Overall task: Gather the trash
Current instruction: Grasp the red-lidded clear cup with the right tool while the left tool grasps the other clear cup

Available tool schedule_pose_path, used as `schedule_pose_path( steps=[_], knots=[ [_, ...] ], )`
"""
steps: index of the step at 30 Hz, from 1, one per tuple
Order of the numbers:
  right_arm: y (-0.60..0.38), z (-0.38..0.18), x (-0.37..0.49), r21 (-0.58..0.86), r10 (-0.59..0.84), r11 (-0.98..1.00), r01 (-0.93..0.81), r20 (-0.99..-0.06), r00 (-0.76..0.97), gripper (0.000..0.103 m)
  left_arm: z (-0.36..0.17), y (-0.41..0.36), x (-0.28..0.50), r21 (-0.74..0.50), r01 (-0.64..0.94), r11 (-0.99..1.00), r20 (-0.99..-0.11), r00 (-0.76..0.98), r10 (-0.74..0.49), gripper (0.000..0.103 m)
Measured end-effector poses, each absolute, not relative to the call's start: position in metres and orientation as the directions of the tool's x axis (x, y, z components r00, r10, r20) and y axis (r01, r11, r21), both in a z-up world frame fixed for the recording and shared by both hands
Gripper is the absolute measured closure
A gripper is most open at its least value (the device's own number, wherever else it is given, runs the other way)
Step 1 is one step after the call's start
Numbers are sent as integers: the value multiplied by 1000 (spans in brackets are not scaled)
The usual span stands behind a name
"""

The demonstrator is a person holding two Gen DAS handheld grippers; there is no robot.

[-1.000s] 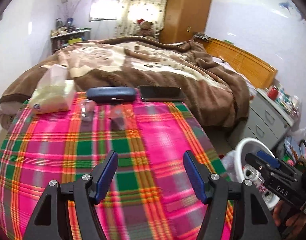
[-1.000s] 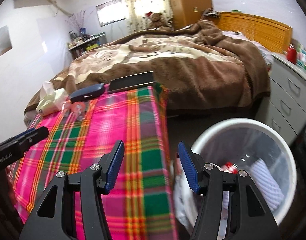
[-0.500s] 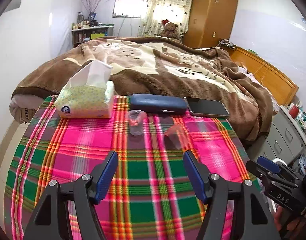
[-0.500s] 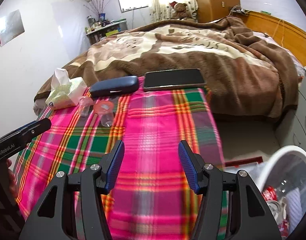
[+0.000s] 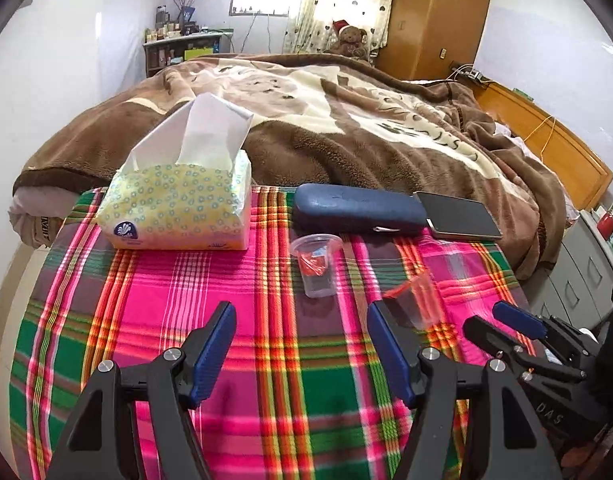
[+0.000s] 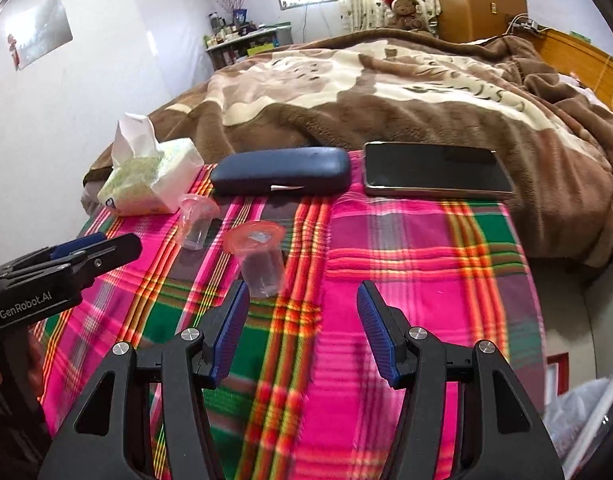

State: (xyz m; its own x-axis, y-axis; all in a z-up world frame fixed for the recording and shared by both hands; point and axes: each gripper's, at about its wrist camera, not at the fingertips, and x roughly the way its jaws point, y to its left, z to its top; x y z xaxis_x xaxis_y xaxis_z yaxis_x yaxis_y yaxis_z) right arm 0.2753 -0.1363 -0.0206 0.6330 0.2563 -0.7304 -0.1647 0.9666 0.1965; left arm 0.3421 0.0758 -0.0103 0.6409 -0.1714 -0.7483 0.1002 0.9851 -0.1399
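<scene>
Two clear plastic cups are the only things here that look like trash, and everything around them is larger, so start with the setting. The bed (image 5: 346, 120), under a brown and cream blanket, fills the far side of both views. Against its near edge stands the tabletop (image 5: 146, 280), covered in a pink and green plaid cloth.

Along the tabletop's far edge lie the things that seem meant to stay: a tissue pack (image 5: 178, 208) at the left, a dark blue glasses case (image 5: 358, 210) in the middle, and a phone (image 5: 458, 216) face up, touching the case's right end. Set in a row at the back, they are probably out of the way on purpose.

Both tools hover low over the near part of the cloth. The left hand-held gripper (image 5: 300, 352) is released, jaws wide apart and empty; the right hand-held gripper (image 6: 302, 332) is likewise spread and holds nothing.

The left cup (image 5: 316, 266) stands upright in front of the glasses case with a red scrap inside. The right cup (image 6: 258, 258), carrying something reddish at its rim, stands just beyond the right tool's left finger, slightly off its centre line. That one looks like the next pick; being thin, it would likely crush under a hard squeeze.

At the lower right edge of the right wrist view, a pale rim and plastic may be a bin; too little shows to tell.
</scene>
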Motion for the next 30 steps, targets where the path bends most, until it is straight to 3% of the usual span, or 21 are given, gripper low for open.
schedule_pose_path(
  steps=[21,24,26,30],
  knots=[
    [-108,-37,305,164,286,953,-255,-769,572,46,-43,80,406,-214,98,972,-776,588,-230,36],
    [-107,-37,305,157,284,952,-262,-769,573,59,-46,78,412,-213,95,972,-784,577,-228,36],
    [-108,-38,306,161,289,951,-265,-771,568,61,-48,76,415,-213,99,972,-786,574,-230,36],
    [-109,-38,307,167,296,948,-270,-768,568,72,-54,76,419,-228,89,969,-792,562,-238,44]
  ],
)
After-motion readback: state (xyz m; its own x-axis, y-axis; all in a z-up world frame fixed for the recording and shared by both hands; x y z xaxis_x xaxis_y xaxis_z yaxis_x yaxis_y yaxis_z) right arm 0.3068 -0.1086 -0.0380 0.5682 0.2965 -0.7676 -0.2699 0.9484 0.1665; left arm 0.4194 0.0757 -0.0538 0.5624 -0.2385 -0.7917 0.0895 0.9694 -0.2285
